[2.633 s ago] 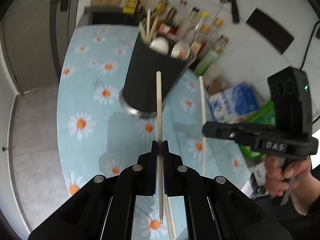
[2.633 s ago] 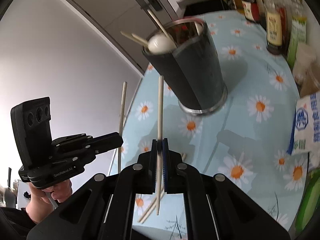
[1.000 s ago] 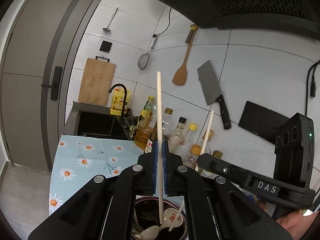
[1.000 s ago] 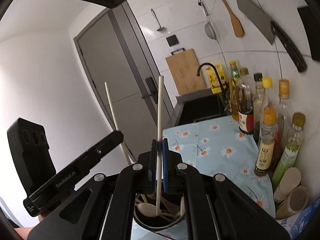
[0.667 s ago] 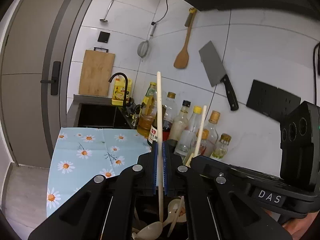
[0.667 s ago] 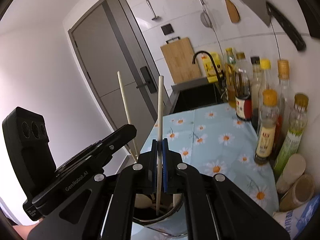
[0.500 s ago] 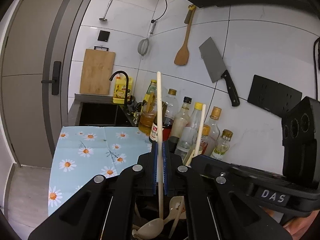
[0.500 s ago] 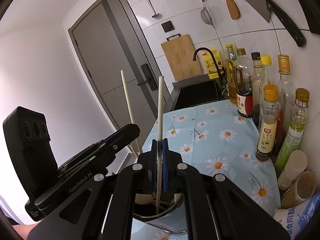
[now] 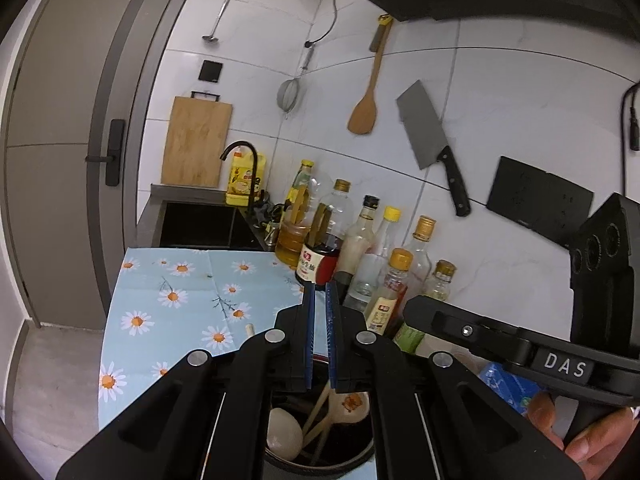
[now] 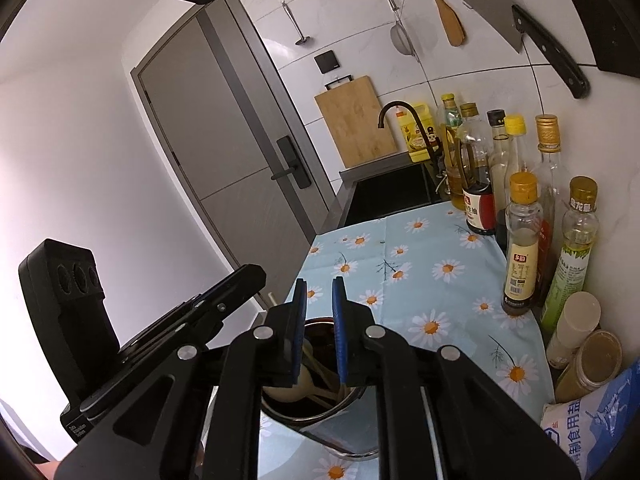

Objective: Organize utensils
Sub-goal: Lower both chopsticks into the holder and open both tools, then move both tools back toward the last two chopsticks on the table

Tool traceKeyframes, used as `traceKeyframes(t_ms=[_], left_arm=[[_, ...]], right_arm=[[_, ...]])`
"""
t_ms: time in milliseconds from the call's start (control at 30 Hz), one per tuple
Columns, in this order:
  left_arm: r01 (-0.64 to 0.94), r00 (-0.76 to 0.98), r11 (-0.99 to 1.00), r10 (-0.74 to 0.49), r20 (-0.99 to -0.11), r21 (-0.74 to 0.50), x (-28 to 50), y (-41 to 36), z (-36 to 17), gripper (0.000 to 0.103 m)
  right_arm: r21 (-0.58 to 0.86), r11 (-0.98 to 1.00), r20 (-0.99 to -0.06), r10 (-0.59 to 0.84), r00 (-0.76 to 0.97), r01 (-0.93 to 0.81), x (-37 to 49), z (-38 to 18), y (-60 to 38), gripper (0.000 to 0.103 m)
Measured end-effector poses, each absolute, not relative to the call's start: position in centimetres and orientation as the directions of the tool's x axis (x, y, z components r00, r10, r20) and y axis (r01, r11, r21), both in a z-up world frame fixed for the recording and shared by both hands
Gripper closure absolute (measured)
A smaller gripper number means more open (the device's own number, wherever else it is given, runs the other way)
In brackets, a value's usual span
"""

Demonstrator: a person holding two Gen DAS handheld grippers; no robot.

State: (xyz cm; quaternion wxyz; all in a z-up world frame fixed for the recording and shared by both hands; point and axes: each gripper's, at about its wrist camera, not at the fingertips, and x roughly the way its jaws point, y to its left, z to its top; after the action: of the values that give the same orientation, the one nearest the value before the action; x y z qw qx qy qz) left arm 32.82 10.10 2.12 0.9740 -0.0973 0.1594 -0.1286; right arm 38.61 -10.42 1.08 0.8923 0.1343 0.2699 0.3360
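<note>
Both chopsticks (image 9: 320,412) lie inside the holder (image 9: 360,452), among the spoons (image 9: 282,432), so this part of the task looks done. The left gripper (image 9: 320,336) hangs just above the holder, its jaws a little apart with nothing between them. The right gripper (image 10: 319,328) is above the holder too, its jaws opening and also empty. The danger, I think, is in the way out. One stick tip (image 9: 249,328) rises out of the holder just beside the left gripper, and a gripper that leaves sideways instead of upward may hook it. This can flip the stick onto the surface (image 9: 180,300) or tilt the tall holder. The grippers are also near each other above the holder and may knock together. The bottles (image 10: 520,240) behind the holder can fall if the right one swings wide.
</note>
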Motion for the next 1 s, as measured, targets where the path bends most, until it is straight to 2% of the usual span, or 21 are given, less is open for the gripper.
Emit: traceKeyframes(t_ms=[167,200,233,267,500,633,767,1000], left_arm=[[0.237,0.915,0.947,-0.293,-0.277,-0.217,30.9,9.9,3.6,0.097],[0.241,0.914,0.946,-0.296,-0.277,-0.216,30.6,9.9,3.8,0.092],[0.248,0.911,0.943,-0.305,-0.276,-0.224,30.0,10.0,4.2,0.078],[0.25,0.912,0.941,-0.308,-0.27,-0.228,29.5,10.1,4.4,0.076],[0.258,0.912,0.945,-0.307,-0.271,-0.2,25.5,10.2,6.4,0.076],[0.245,0.902,0.948,-0.3,-0.312,-0.202,23.4,10.1,6.6,0.076],[0.218,0.882,0.955,-0.282,-0.379,-0.203,21.4,9.6,6.0,0.076],[0.144,0.812,0.963,-0.247,-0.529,-0.229,18.2,7.8,3.4,0.076]], right_arm=[[0.414,0.734,-0.388,0.677,0.625,-0.538,37.1,2.2,-10.8,0.088],[0.417,0.732,-0.388,0.679,0.623,-0.538,36.8,2.3,-10.9,0.088],[0.42,0.729,-0.385,0.683,0.621,-0.541,36.5,2.5,-11.0,0.088],[0.421,0.727,-0.384,0.684,0.62,-0.542,36.0,2.8,-11.2,0.088],[0.43,0.71,-0.384,0.703,0.599,-0.557,33.2,4.3,-12.3,0.082],[0.432,0.699,-0.4,0.715,0.573,-0.57,31.7,4.8,-13.1,0.079],[0.466,0.674,-0.424,0.738,0.524,-0.572,30.4,4.5,-14.2,0.073],[0.539,0.625,-0.483,0.778,0.401,-0.564,27.9,2.6,-16.3,0.072]])
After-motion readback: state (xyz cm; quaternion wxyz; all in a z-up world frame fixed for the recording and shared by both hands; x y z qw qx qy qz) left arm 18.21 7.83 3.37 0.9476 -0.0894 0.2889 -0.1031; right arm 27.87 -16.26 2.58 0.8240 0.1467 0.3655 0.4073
